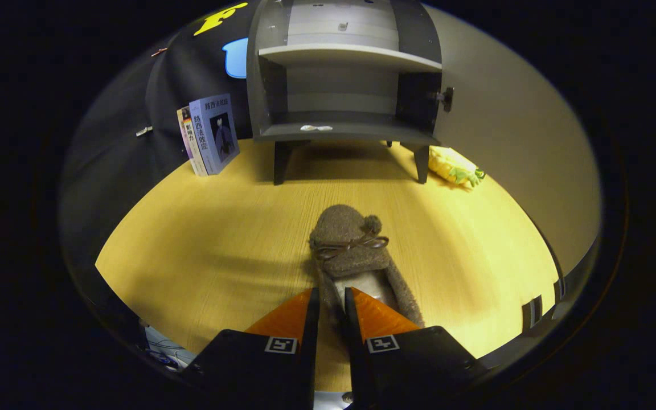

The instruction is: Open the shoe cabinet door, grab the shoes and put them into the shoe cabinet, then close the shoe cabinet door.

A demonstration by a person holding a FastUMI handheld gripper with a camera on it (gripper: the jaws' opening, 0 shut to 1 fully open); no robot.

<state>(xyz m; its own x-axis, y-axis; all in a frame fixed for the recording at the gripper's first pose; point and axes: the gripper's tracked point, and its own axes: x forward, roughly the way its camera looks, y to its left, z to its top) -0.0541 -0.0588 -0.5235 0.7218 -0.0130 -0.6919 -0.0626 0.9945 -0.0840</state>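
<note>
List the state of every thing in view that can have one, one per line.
Shoe cabinet: door open, both shelves without shoes.
Cabinet door: swung to the right, knob facing out.
Shoe: lying on the table, toe toward the cabinet, heel side wall between the fingers.
Hand-held gripper: nearly closed on the shoe's heel edge.
Books: standing upright left of the cabinet.
Corn toy: lying on its side by the cabinet's right leg.

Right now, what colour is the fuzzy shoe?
Brown, with a small bow. The shoe shows best in the gripper view, its heel edge pinched by the gripper.
</note>
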